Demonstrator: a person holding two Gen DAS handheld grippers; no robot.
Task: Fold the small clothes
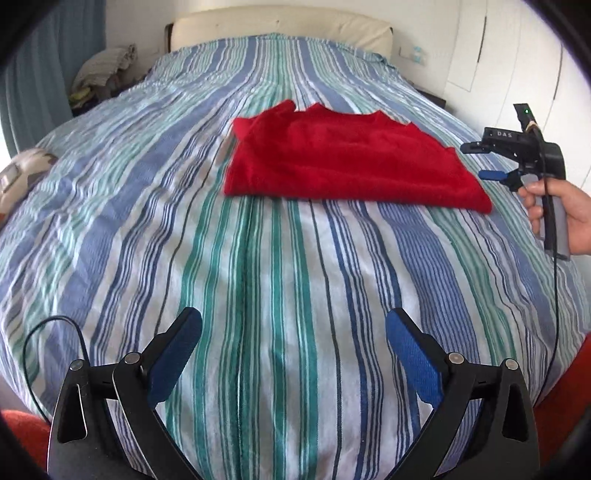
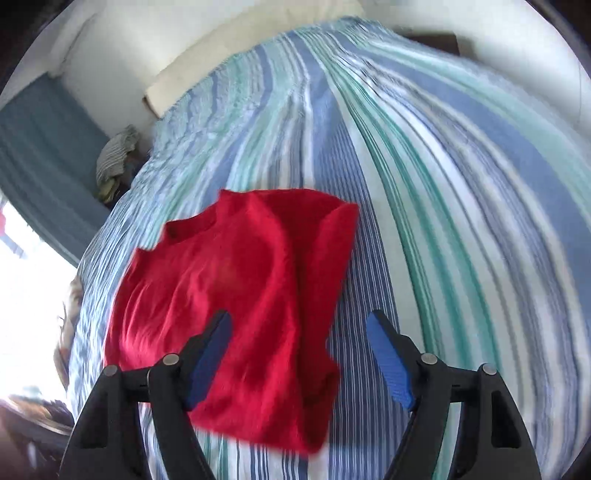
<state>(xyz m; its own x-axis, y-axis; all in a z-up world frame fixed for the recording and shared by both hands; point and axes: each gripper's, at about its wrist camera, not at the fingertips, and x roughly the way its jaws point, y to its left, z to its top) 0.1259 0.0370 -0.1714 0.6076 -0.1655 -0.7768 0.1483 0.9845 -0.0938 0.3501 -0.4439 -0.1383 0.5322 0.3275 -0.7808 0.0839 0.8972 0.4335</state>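
A small red garment (image 1: pixel 343 158) lies partly folded on the striped bed cover (image 1: pixel 258 277), its sleeves tucked in. My left gripper (image 1: pixel 293 325) is open and empty, well short of the garment over the near part of the bed. My right gripper (image 1: pixel 480 162) is held at the garment's right edge, its fingers apart. In the right wrist view the right gripper (image 2: pixel 299 328) is open and empty above the garment's (image 2: pixel 229 295) near right part, not touching it. That view is motion-blurred.
A cream headboard (image 1: pixel 280 29) stands at the far end of the bed. A pile of clothes (image 1: pixel 103 74) sits at the far left beside a blue curtain (image 1: pixel 40 62). White wardrobe doors (image 1: pixel 517 55) are on the right. A patterned item (image 1: pixel 22 173) lies at the left edge.
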